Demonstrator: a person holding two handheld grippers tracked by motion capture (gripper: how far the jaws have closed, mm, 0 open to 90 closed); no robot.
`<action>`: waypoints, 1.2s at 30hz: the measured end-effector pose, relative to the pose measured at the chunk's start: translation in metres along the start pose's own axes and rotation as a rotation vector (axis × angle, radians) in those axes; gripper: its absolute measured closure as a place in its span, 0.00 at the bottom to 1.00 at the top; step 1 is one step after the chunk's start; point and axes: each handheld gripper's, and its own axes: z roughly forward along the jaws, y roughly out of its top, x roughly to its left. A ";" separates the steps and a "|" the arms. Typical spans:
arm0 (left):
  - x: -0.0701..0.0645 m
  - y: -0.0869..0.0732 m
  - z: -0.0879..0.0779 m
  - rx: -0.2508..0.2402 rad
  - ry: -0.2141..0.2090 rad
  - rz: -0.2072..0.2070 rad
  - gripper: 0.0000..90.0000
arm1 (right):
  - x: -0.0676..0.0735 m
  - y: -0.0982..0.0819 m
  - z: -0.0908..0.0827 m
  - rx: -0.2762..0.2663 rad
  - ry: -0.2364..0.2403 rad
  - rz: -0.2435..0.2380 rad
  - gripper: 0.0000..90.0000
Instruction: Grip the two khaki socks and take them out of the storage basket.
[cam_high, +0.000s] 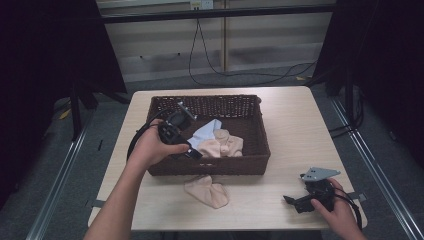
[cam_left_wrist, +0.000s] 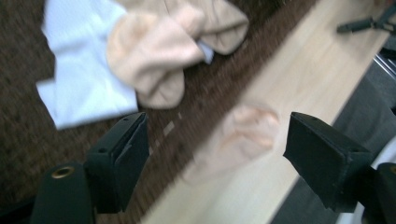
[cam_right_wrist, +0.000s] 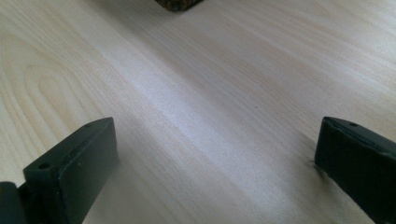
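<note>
Both claws stand released. Nearest the person, the right gripper (cam_high: 295, 201) lies low on the pale wooden table (cam_high: 290, 130), jaws spread wide over bare wood. Further left, a peach-coloured fabric sock (cam_high: 207, 191) lies flat on the table, just in front of the dark brown woven wicker basket (cam_high: 262, 137). Beyond it, the left gripper (cam_high: 194, 154) hangs over the basket with nothing between its parted jaws. Inside lie bunched peach socks (cam_high: 221, 144) overlapping a light blue folded cloth (cam_high: 205, 131).
</note>
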 end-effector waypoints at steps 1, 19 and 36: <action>0.002 0.004 0.002 -0.002 0.010 0.004 0.23 | 0.000 0.000 0.000 0.000 0.000 0.000 0.00; 0.032 0.053 0.073 0.084 0.098 -0.009 0.25 | 0.000 0.000 0.000 -0.004 -0.001 -0.001 0.00; 0.045 0.057 0.129 0.110 0.043 0.033 0.32 | 0.000 0.000 0.000 -0.001 0.000 0.003 0.00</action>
